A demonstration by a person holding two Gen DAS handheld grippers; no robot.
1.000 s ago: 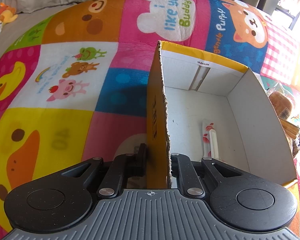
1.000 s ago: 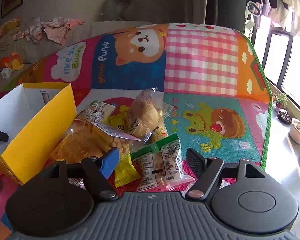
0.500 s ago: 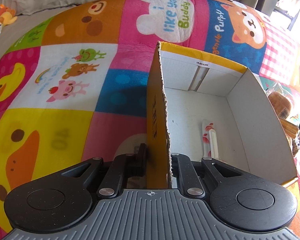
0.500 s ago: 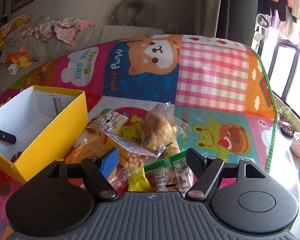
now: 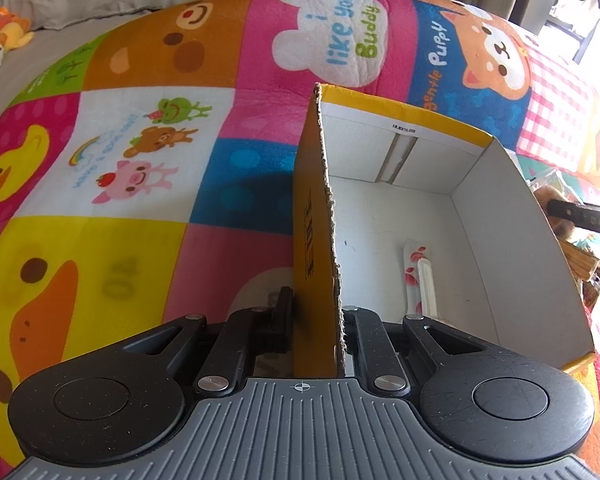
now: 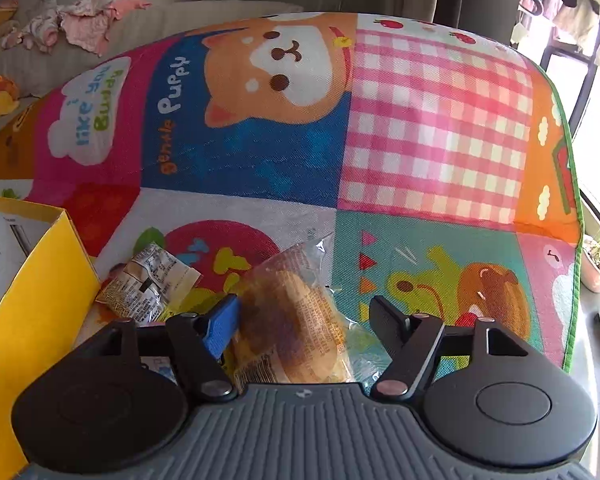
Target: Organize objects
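Note:
My left gripper (image 5: 318,312) is shut on the near wall of a yellow cardboard box (image 5: 314,216) with a white inside; a small white and red packet (image 5: 418,276) lies on its floor. My right gripper (image 6: 304,312) is open, its fingers on either side of a clear-wrapped bun (image 6: 290,316) on the mat. A crumpled snack packet (image 6: 148,284) lies left of it. The box's yellow corner (image 6: 32,304) shows at the left of the right wrist view. The right gripper's finger (image 5: 584,216) shows past the box's right wall.
A colourful cartoon play mat (image 6: 432,120) covers the floor. A grey couch with clothes (image 6: 88,26) and soft toys (image 5: 6,34) stands behind. A window and potted plants (image 6: 598,268) lie to the right.
My right gripper has moved forward and down over the snack pile, and the wrapped bun now sits between its open fingers. My left gripper has kept its hold on the box wall.

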